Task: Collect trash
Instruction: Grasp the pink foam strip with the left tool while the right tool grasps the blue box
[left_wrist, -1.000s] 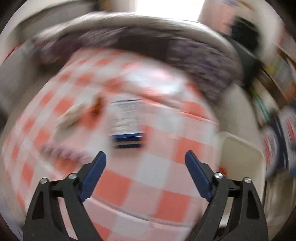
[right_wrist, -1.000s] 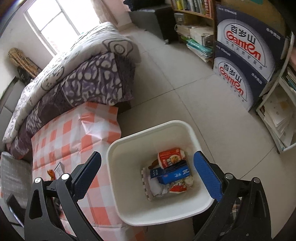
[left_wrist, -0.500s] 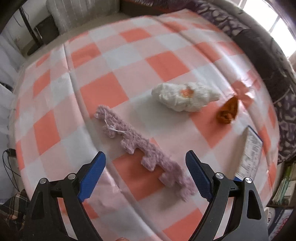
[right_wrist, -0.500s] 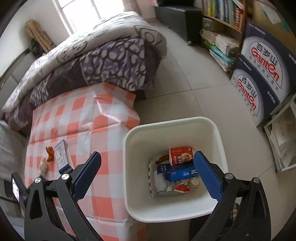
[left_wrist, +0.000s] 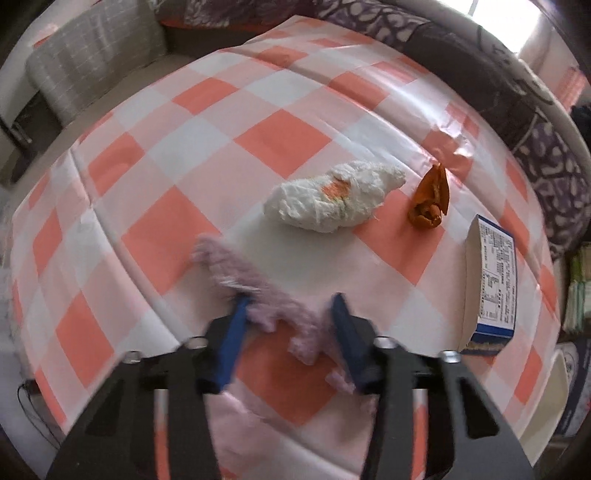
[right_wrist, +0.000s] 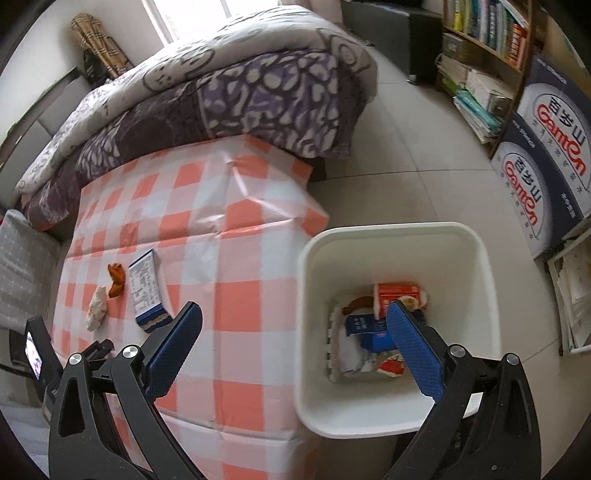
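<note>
On the orange-checked tablecloth (left_wrist: 280, 133) lie a fuzzy pink foam strip (left_wrist: 258, 288), a crumpled white tissue (left_wrist: 332, 199), an orange peel (left_wrist: 430, 201) and a blue-and-white box (left_wrist: 491, 280). My left gripper (left_wrist: 288, 314) is low over the pink strip, its jaws narrowed around the strip's middle; the view is blurred, so contact is unclear. My right gripper (right_wrist: 291, 332) is open and empty, high above the table edge and the white bin (right_wrist: 399, 243), which holds several cartons and wrappers. The tissue (right_wrist: 98, 304), peel (right_wrist: 116, 278) and box (right_wrist: 147, 288) also show there.
A bed with a purple patterned quilt (right_wrist: 236, 92) borders the table's far side. A grey cushion (left_wrist: 92, 62) lies at the table's far left. Bookshelves (right_wrist: 487, 44) and blue-and-white cartons (right_wrist: 546, 158) stand to the right on the tiled floor.
My left gripper has dropped onto the pink strip and its jaws have closed in from wide open. My right gripper has drifted left, bringing more of the table into view.
</note>
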